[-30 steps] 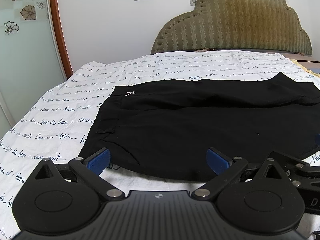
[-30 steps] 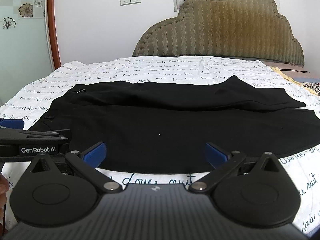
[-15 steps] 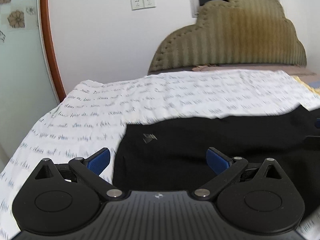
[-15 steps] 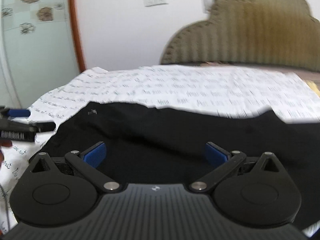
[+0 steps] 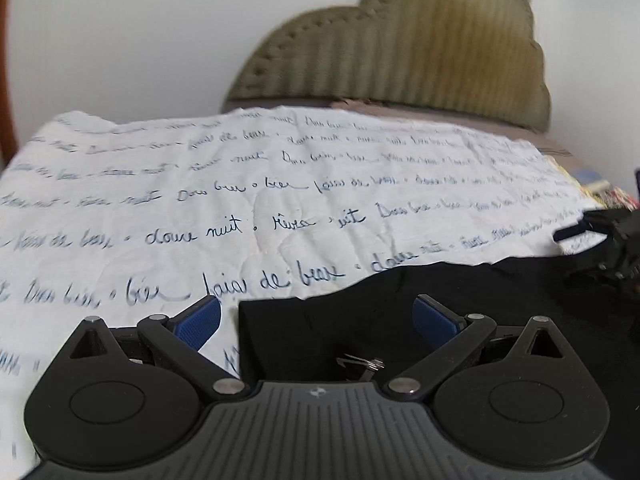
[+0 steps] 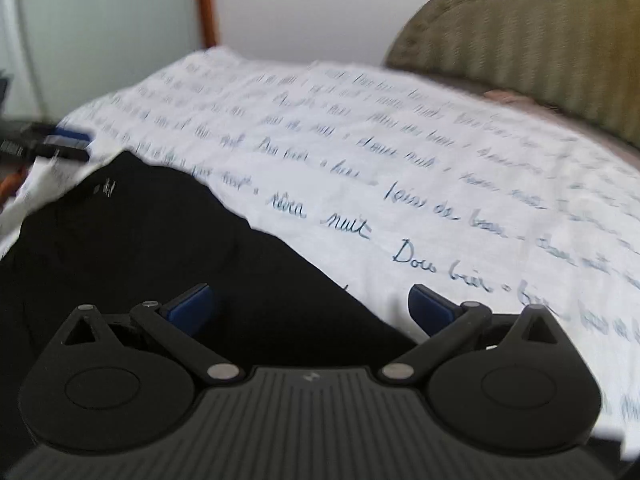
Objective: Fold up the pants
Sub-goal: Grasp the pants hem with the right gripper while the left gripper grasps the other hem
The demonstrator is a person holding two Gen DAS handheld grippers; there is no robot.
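Note:
Black pants (image 5: 460, 312) lie flat on a white bed sheet (image 5: 280, 184) printed with blue script. My left gripper (image 5: 316, 320) is open, low over the pants' far left corner, with a small metal clasp (image 5: 360, 363) between its fingers. My right gripper (image 6: 308, 308) is open over the pants' (image 6: 140, 248) far edge, one finger over black cloth and one over the sheet (image 6: 400, 160). Each gripper shows at the edge of the other's view: the right one (image 5: 600, 236), the left one (image 6: 52, 144).
A padded olive headboard (image 5: 420, 48) stands at the far end of the bed against a white wall. A wooden door frame (image 6: 204, 4) and a pale glass panel are at the left. Coloured fabric (image 5: 608, 194) lies at the sheet's right edge.
Both grippers moved forward across the pants from the near edge to the far edge and came lower. Both stayed open. The pants have not moved.

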